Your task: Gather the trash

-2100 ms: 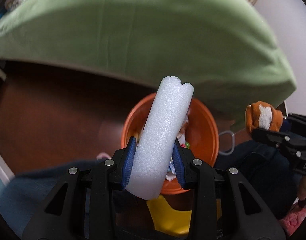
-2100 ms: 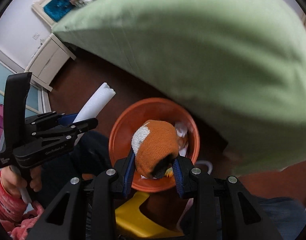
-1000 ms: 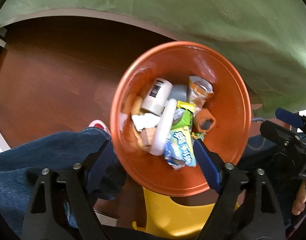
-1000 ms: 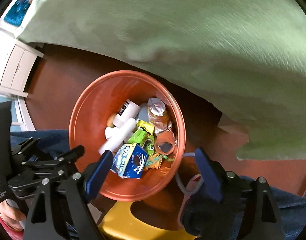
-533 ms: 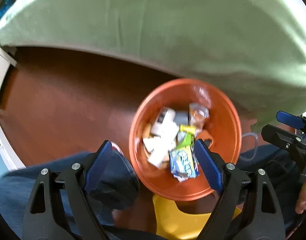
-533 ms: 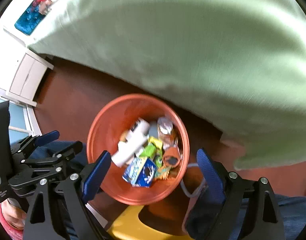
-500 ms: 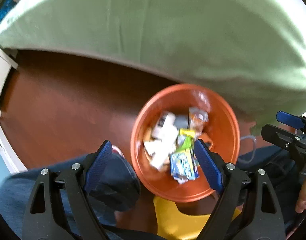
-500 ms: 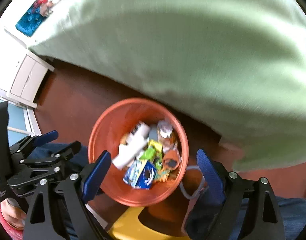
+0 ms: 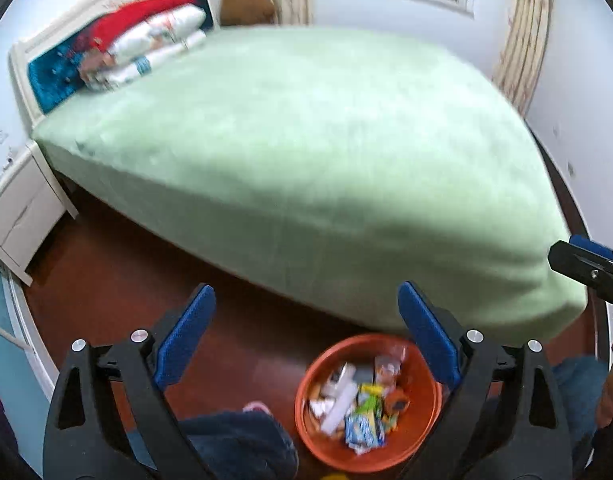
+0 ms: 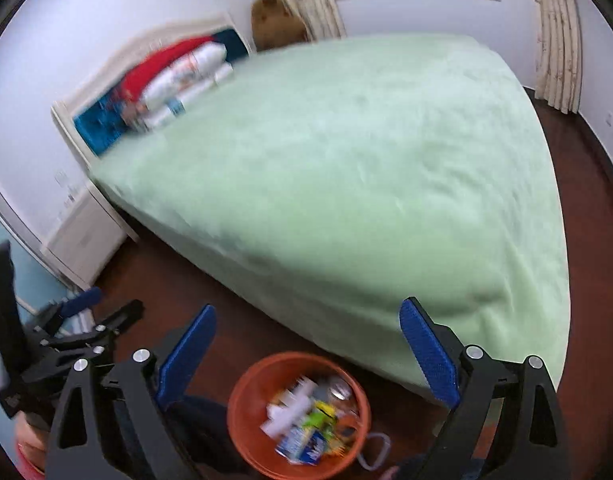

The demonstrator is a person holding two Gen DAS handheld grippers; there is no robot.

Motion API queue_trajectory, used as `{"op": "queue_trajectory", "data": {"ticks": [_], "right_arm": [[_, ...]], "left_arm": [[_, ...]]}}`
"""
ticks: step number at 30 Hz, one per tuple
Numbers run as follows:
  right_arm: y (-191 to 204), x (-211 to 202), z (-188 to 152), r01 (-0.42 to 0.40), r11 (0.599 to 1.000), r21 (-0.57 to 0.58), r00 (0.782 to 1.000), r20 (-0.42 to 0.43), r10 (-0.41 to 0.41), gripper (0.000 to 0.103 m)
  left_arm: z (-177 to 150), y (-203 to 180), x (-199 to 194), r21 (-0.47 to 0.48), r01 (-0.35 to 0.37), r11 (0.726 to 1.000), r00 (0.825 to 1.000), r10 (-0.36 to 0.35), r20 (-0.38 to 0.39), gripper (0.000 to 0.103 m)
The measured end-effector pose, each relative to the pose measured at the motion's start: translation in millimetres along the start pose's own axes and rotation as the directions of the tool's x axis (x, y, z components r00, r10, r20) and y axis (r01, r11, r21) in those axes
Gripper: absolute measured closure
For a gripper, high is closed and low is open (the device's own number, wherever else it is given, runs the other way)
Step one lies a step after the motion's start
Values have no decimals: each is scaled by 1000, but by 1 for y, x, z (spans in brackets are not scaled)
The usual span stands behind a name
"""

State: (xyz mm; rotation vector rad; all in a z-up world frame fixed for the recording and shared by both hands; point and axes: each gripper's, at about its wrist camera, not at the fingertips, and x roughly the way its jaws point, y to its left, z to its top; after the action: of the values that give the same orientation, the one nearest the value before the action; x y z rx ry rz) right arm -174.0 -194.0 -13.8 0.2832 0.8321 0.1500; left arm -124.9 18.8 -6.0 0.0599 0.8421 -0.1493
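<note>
**Both claws empty above the filled bin, bed ahead**

The green-covered bed (image 9: 306,152) is shown filling the upper field of both views, from nine to three o'clock; no loose trash can be made out on its cover, though blur limits the reading. The dark wooden floor (image 9: 118,280) is seen at seven to nine o'clock. The orange bin (image 9: 306,420) is placed on the floor against the bed's near corner, at six o'clock below the left claw (image 9: 306,336) and at six o'clock below the right claw (image 10: 306,348). The collected trash (image 9: 358,404), wrappers and a white foam roll, is held inside the bin. Each claw is caught with its jaws opening wide, nothing between them. Neither claw is judged nearer to the bin; any further item must be sought towards twelve o'clock.
</note>
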Motion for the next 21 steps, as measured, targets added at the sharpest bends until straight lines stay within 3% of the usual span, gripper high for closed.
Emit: {"op": "queue_trajectory", "data": {"ticks": [4,12,21], "right_arm": [[11,-22,13,-27,1000,2,996,82,27,10],[27,-48,23,38,998,-58,979,201,-26,7],[34,-63,23,74,994,-87,963,266,-48,7]], "left_arm": [[16,2,-25,-28,0,1000,996,2,85,12],[32,0,-59,-59,-4,998,976,16,216,12],[32,-2,-71,-73,9,997,963,11,269,12]]}}
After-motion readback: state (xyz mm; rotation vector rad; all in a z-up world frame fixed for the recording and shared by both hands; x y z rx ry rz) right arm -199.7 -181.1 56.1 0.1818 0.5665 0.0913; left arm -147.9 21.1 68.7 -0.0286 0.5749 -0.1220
